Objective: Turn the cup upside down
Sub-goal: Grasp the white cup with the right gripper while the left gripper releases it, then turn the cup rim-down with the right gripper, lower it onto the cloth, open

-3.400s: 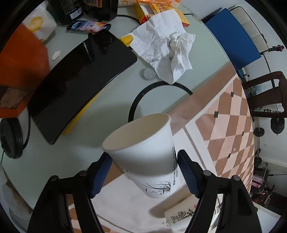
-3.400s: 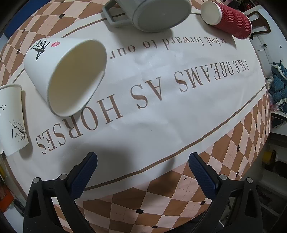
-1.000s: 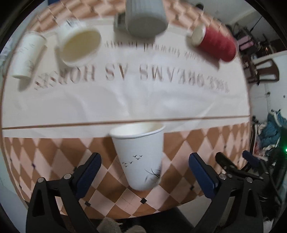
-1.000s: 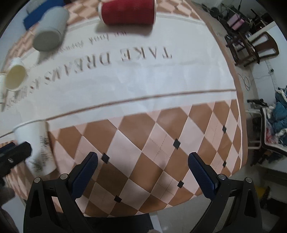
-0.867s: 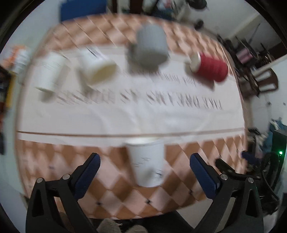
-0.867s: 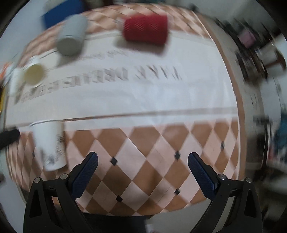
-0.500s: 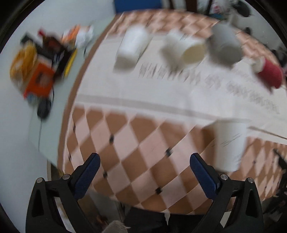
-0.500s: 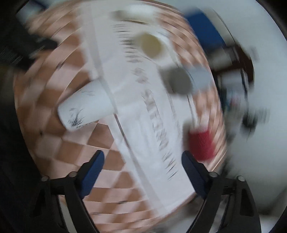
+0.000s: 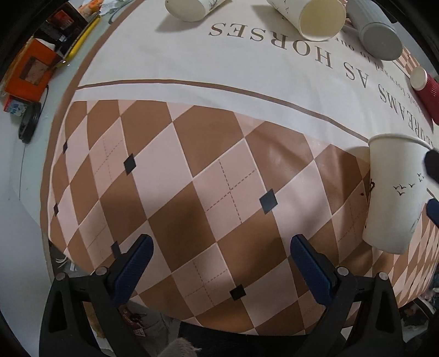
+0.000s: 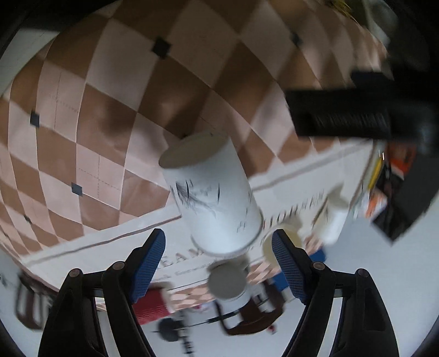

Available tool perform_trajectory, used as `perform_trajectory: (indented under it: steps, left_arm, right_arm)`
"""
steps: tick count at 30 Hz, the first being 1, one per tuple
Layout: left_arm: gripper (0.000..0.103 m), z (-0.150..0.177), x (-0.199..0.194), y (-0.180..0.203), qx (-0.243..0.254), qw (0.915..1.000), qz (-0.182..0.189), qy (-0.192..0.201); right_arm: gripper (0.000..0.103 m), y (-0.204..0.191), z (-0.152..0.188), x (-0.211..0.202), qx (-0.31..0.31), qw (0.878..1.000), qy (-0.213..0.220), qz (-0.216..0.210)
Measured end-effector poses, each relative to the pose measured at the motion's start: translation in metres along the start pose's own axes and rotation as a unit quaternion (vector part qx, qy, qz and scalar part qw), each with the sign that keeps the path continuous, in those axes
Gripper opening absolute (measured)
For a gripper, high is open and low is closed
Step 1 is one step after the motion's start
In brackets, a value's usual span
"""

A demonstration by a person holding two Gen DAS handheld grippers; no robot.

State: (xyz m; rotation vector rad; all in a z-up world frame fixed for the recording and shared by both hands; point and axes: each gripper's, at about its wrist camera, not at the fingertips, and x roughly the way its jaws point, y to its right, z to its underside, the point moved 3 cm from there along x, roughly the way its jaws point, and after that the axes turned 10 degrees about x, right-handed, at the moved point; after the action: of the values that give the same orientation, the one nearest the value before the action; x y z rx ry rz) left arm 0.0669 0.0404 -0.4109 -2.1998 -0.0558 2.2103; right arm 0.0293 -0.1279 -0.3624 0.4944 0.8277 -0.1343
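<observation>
A white paper cup (image 9: 392, 192) with small bird drawings stands upright on the checkered cloth at the right edge of the left wrist view. The right gripper's blue fingertips (image 9: 433, 214) show beside it there. In the blurred right wrist view, which is turned upside down, the same cup (image 10: 214, 197) sits between and ahead of my right gripper (image 10: 218, 255), jaws wide and apart from the cup's sides. My left gripper (image 9: 219, 263) is open and empty over the checkered cloth, left of the cup.
At the back lie two white paper cups (image 9: 192, 8) (image 9: 310, 16), a grey mug (image 9: 376, 35) and a red ribbed cup (image 9: 428, 93), all on their sides. Orange box and clutter (image 9: 30, 71) sit far left. The table's front edge (image 9: 192, 324) is near.
The left gripper let go of the cup, which now stands on the cloth, and swung left. The right gripper rolled over and came up to the cup.
</observation>
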Motion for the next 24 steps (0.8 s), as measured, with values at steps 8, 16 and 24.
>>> perform_trajectory:
  steps: [8,16,24]
  left_arm:
    - [0.102,-0.010,0.011,-0.021,-0.002,0.9999,0.010,-0.005]
    - [0.102,-0.014,0.002,-0.050,-0.019,0.9998,-0.003,0.004]
    - [0.102,-0.025,-0.003,-0.078,-0.035,0.9990,-0.025,0.012]
  right_arm:
    - [0.066,-0.014,-0.017,0.024,-0.066,0.998,0.005,0.016]
    - [0.064,0.008,-0.011,0.020,0.048,0.997,-0.014,-0.057]
    - [0.064,0.052,0.025,0.042,0.329,0.906,-0.083,-0.252]
